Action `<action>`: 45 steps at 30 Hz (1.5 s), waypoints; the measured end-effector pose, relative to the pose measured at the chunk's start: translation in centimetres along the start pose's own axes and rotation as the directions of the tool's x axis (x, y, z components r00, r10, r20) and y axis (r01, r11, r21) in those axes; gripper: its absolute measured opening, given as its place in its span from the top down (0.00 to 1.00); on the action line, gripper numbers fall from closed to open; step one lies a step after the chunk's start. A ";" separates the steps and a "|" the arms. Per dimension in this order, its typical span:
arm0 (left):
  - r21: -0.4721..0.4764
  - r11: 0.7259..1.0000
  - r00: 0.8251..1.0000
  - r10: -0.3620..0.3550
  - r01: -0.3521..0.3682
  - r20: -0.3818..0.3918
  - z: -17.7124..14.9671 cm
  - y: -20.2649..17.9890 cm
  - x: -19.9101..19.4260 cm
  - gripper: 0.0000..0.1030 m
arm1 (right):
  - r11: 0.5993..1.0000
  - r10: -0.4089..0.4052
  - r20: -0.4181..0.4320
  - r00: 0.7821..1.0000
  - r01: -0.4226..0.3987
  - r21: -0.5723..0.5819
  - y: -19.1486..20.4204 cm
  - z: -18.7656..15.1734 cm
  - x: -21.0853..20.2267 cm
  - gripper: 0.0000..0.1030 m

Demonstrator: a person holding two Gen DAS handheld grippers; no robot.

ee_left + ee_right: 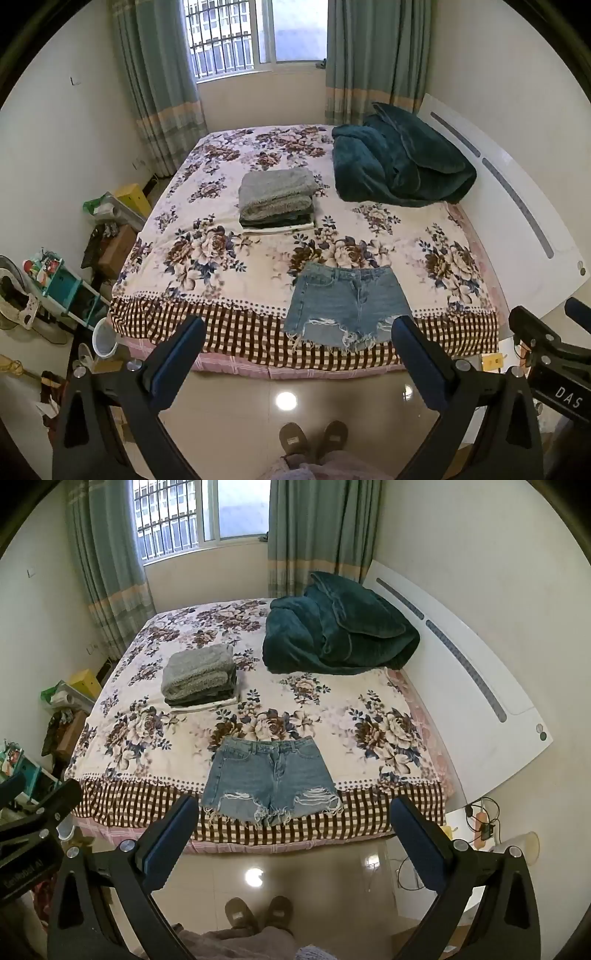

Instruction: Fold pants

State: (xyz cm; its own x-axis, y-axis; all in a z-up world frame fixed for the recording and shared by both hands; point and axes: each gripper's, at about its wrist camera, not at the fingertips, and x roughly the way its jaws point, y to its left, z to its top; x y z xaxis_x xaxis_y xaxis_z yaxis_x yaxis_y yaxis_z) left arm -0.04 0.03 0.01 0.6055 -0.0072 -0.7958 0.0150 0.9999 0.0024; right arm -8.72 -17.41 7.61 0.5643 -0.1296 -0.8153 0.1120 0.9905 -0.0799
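Note:
A pair of light blue denim shorts (347,306) with frayed hems lies flat and unfolded at the near edge of the bed (221,258), waistband away from me. It also shows in the right wrist view (271,779). My left gripper (298,332) is open and empty, held above the floor in front of the bed, short of the shorts. My right gripper (294,812) is open and empty too, at about the same distance. The right gripper's body shows at the right edge of the left wrist view (546,350).
A stack of folded clothes (277,199) sits mid-bed, a crumpled dark green blanket (399,166) by the white headboard (517,206). Clutter, a shelf (66,284) and a bin (105,338) stand left of the bed. A side table with cables (484,827) is at right. My slippered feet (314,439) stand on the tile floor.

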 end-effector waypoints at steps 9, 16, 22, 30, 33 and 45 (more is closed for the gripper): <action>0.012 1.000 1.000 0.024 -0.024 0.001 0.0 0.0 -0.2 0.00 | 1.000 -0.006 -0.006 1.000 0.006 -0.006 0.3 -0.3 0.2 0.00; 0.013 1.000 1.000 0.018 -0.018 0.005 0.4 -0.2 -0.3 0.00 | 1.000 -0.002 -0.004 1.000 0.002 -0.006 0.4 -0.4 -0.1 0.00; 0.008 1.000 1.000 0.009 -0.009 0.001 0.9 -0.2 -0.4 0.00 | 1.000 -0.002 -0.006 1.000 0.002 -0.008 0.6 -0.8 0.1 0.00; 0.001 1.000 1.000 0.008 -0.008 0.010 1.5 -0.4 -0.9 0.00 | 1.000 0.006 -0.009 1.000 -0.006 -0.014 1.4 -1.2 -0.2 0.00; -0.001 1.000 1.000 0.010 -0.010 0.014 1.6 -0.6 -0.9 0.00 | 1.000 0.007 -0.009 1.000 -0.007 -0.015 1.4 -1.1 -0.2 0.00; -0.001 1.000 1.000 0.010 -0.010 0.019 1.7 -0.9 -1.0 0.00 | 1.000 0.011 -0.012 1.000 -0.011 -0.016 1.5 -1.0 -0.5 0.00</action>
State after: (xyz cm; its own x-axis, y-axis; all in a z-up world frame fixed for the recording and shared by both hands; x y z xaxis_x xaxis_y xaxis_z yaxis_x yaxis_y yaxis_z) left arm 0.71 -0.86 1.80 0.6209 0.0029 -0.7839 0.0082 0.9999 0.0101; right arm -9.65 -15.78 7.28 0.5554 -0.1179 -0.8232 0.0929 0.9925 -0.0795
